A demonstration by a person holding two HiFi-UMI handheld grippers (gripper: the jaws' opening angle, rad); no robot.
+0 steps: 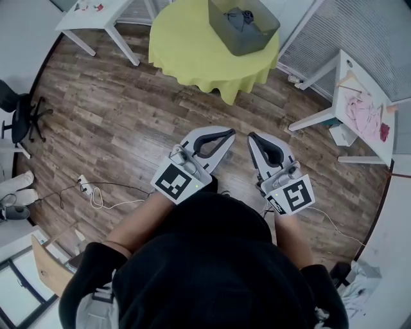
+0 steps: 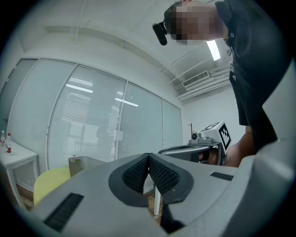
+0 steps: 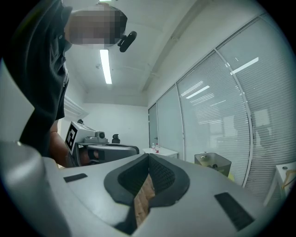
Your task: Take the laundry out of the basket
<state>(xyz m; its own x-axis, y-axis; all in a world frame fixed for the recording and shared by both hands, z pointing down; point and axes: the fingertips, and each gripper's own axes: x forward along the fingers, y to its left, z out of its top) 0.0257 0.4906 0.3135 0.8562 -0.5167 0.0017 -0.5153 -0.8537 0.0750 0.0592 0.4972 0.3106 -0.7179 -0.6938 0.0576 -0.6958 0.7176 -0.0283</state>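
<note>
Left gripper view first: what has the left hand-held gripper point(image 2: 148, 155) got?

Nothing. Its ribbed pads meet at the tips, and only a white desk leg point(image 2: 157, 201) shows through the slot below them. The right hand-held gripper point(image 3: 148, 155) is the same in the right gripper view: jaws together and empty, with wood floor point(image 3: 142, 201) in the gap.

What can't you make out?

The hands. In the head view the marker cubes point(image 1: 176, 182) cover them, so only bare forearms point(image 1: 138, 222) show, coming out from under the person's dark top point(image 1: 205, 257), which fills the bottom of the frame.

And the pose?

Both hand-held grippers sit side by side just ahead of the body. They are near each other but apart, tips angled slightly together, and they point across the floor towards the round desk point(image 1: 183, 48) with its yellow cloth.

Where is the laundry?

The laundry point(image 1: 241, 18) is a dark bundle lying in the grey basket point(image 1: 221, 29) on that desk, well apart from both hand-held grippers. The frame's top edge cuts off the basket's far side. In the gripper views the basket is small, and what is in it can't be made out.
</note>
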